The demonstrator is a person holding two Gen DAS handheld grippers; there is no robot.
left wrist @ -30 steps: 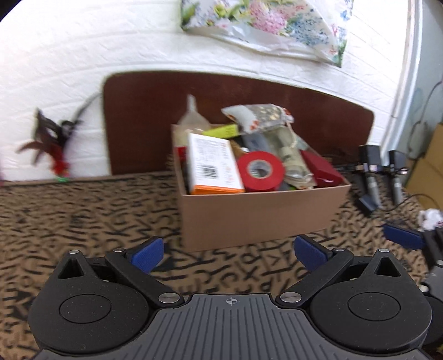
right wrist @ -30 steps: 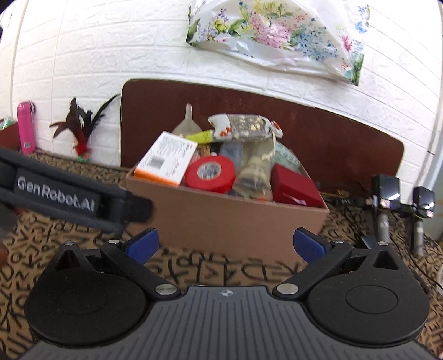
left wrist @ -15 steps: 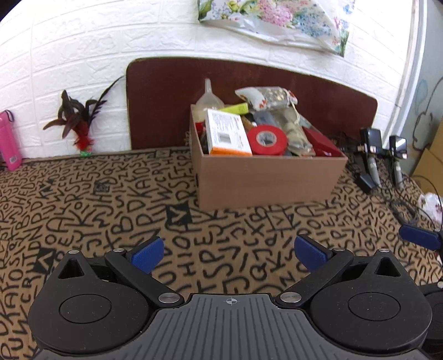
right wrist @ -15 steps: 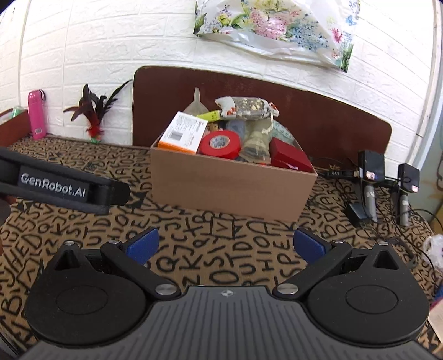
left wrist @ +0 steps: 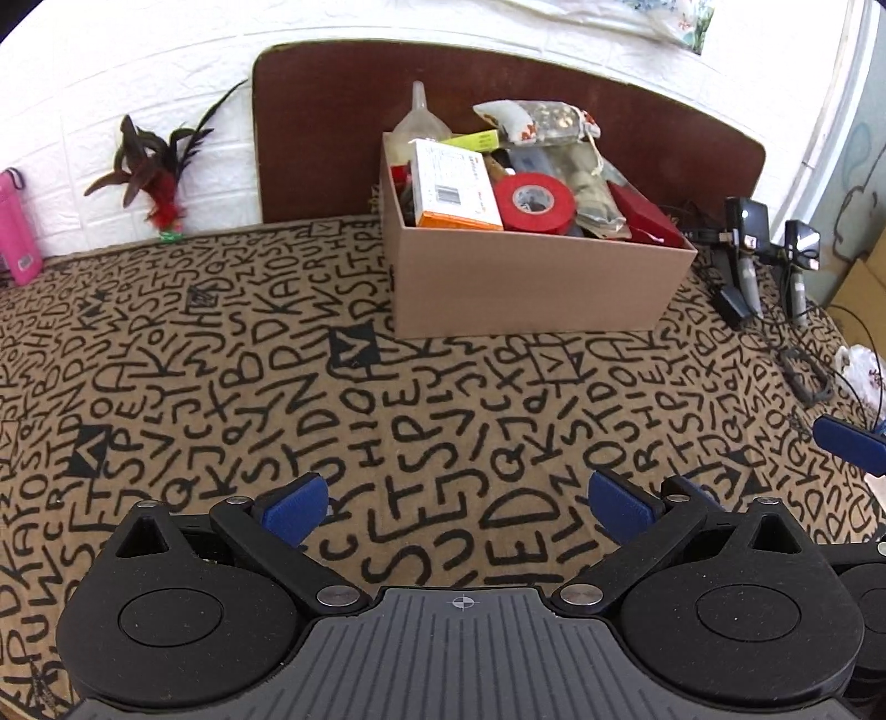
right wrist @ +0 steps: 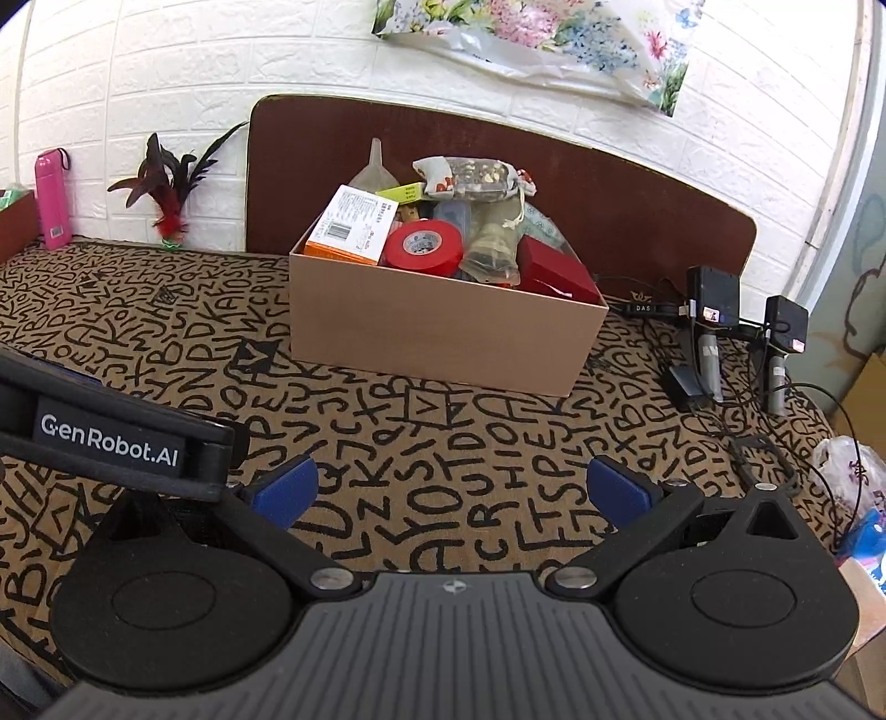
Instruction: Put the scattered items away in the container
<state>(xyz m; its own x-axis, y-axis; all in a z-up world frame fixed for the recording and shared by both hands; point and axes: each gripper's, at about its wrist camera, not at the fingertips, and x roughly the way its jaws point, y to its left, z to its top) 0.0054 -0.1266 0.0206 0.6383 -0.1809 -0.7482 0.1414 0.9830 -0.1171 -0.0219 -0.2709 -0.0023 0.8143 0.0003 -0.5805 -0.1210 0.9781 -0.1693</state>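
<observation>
Left claw point(left wrist: 454, 501) and right claw point(right wrist: 451, 490) both released, nothing between the blue pads. Cardboard box point(left wrist: 531, 293), packed full with red tape roll point(left wrist: 534, 202) on top, sits upper centre on the letter-print counter point(left wrist: 277, 387). Only the right view shows the floral bag point(right wrist: 531, 44) whole on the wall; the left view crops it.

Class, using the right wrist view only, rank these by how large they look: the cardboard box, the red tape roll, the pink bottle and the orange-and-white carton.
1. cardboard box
2. orange-and-white carton
3. red tape roll, close to the carton, so that order is unsure
4. pink bottle, though it stands farther back, which shrinks it
</observation>
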